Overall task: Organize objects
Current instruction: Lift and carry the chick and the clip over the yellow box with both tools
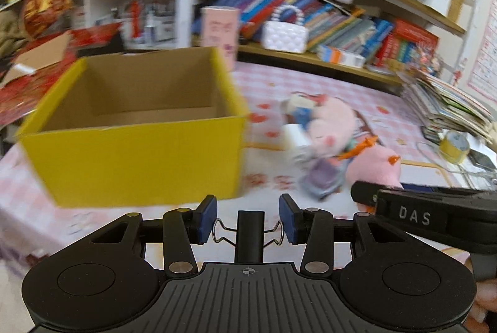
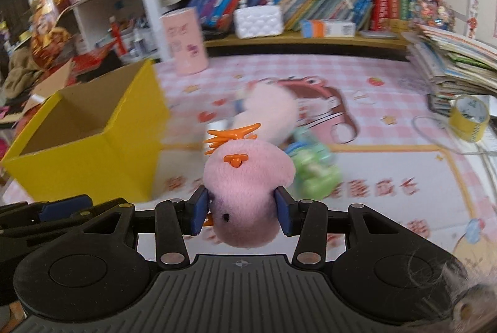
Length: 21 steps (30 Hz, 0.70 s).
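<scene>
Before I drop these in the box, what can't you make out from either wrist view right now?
- Toy pile, left view: motion blur, single items unclear.
- Green toy, right view: blurred and partly behind the pink plush.
- Yellow box floor, both views: front part hidden by the near wall.
- Binder clip jaws, left view: hidden below the gripper body.

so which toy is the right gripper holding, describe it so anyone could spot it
Start at the yellow box on the pink checked cloth; just to its right, the right gripper is shut on a plush. It is round, pink and fuzzy, with an orange beak and orange comb, unlike the green toy behind it.
</scene>
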Available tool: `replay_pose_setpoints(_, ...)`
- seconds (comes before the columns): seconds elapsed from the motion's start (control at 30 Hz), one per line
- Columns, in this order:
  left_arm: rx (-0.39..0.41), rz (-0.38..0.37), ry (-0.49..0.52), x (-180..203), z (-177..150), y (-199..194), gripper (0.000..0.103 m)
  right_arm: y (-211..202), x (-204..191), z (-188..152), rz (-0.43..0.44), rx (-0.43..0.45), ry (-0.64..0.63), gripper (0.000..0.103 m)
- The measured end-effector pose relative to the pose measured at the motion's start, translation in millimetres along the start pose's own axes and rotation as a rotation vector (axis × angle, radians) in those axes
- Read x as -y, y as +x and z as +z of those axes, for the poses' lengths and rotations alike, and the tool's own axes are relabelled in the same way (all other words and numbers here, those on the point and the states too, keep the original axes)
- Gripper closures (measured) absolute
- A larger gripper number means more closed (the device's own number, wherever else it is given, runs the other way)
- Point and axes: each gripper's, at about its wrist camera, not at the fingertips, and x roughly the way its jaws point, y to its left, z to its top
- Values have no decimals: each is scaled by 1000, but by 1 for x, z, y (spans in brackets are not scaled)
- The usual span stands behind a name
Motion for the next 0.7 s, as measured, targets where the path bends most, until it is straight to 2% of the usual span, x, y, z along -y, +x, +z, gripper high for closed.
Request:
replay_pose_setpoints(0.13,6,44,-43,-36,-11,-20,61,-3,-42,-14,45,-32,-44,61)
replay_pose_setpoints(0.4,6,97,-59,-92,-33,-53,61,-8,-108,-43,106,-63,-79,61)
replay_pose_setpoints(0.7,46,113,-75,-131,-41,-80,61,-15,-147,-57,118,-69,-77,61)
